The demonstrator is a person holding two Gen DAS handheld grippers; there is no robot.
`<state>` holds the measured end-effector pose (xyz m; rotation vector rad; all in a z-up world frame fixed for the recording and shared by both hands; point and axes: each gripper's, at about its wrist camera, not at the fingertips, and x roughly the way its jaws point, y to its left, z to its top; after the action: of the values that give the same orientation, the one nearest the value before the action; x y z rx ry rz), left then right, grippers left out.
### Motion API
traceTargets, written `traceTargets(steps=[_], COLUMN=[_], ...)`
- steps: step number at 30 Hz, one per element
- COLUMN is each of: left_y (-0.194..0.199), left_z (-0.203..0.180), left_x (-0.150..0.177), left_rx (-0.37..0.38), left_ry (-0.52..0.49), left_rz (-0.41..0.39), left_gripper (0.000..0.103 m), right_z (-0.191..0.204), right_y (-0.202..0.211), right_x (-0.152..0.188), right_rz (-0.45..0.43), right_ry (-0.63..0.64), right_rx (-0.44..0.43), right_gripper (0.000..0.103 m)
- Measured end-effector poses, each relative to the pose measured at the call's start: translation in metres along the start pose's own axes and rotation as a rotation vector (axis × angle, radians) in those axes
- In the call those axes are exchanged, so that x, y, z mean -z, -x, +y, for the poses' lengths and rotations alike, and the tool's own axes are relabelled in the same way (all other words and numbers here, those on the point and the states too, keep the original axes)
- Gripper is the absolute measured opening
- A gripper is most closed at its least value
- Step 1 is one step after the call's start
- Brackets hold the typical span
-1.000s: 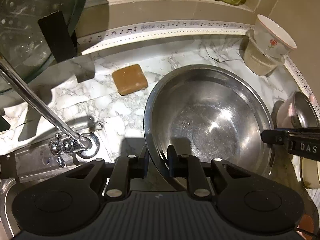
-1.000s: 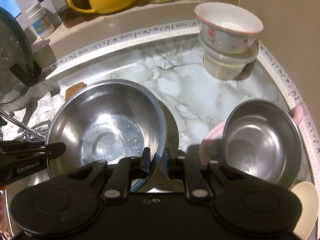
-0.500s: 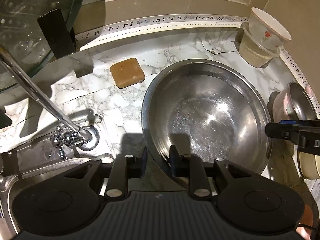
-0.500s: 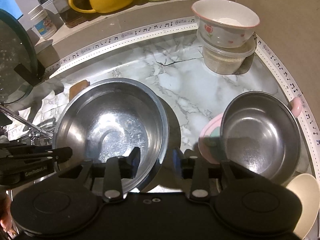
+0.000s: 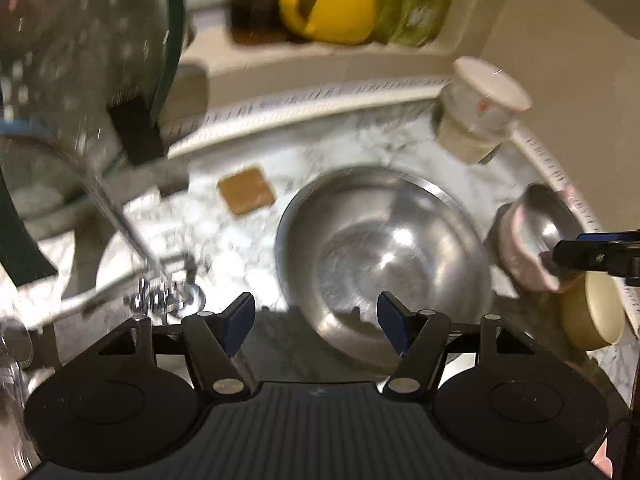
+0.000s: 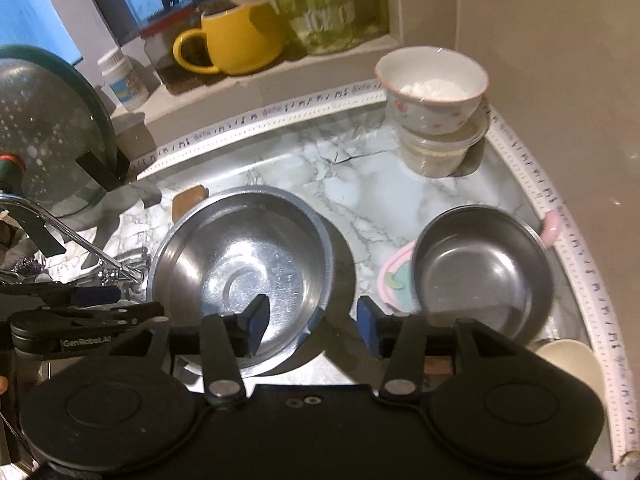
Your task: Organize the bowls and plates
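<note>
A large steel bowl (image 5: 380,248) (image 6: 244,260) rests on the marble counter (image 6: 372,184). My left gripper (image 5: 316,328) hovers above its near left rim, jaws opening, pads clear of the rim. My right gripper (image 6: 312,322) hangs over the bowl's near right rim, jaws opening too, nothing pressed between the pads. A smaller steel bowl (image 6: 480,268) (image 5: 540,224) sits in a pink holder (image 6: 396,280) to the right. A flowered ceramic bowl (image 6: 432,88) (image 5: 486,96) is stacked on a plastic tub (image 6: 440,152) at the back right. The left wrist view is blurred.
A tap (image 5: 120,220) and valve (image 5: 160,300) stand at the left beside a tilted glass lid (image 6: 44,136). A brown soap bar (image 5: 246,190) lies behind the big bowl. A yellow mug (image 6: 236,40) and jars fill the ledge. A cream dish (image 5: 596,312) sits at the right edge.
Both grippers let go of the large bowl's rim, opened wide and rose away from it. The bowl stays on the counter.
</note>
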<state>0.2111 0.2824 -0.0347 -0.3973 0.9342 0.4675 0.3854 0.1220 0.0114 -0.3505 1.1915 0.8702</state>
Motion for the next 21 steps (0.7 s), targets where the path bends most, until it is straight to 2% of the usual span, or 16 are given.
traceTargets(steps=[3,11,14,21], left_y=[0.015,0.037,0.039,0.025], left_z=[-0.013,-0.037,-0.048,-0.082], left_x=[-0.003,-0.018,-0.021,-0.036], left_rx=[0.001,0.056,0.077,0.131], left_ry=[-0.044,-0.071,-0.088,-0.120], left_rz=[-0.038,-0.094,-0.102,-0.080], left_gripper=[0.068,0.069,0.078,0.079], right_z=[-0.005,-0.024,-0.031,-0.055], right_y=[0.014,0.040,0.048,0.060], right_x=[0.003,0.013,0.016,0.020], right_rz=[-0.018,-0.053,-0.066,-0.094], right_ry=[-0.004,-0.035,-0.042,-0.089], right_rx=[0.005,0.034,0.047,0.077], right_gripper=[0.054,0.062,0.064,0.073])
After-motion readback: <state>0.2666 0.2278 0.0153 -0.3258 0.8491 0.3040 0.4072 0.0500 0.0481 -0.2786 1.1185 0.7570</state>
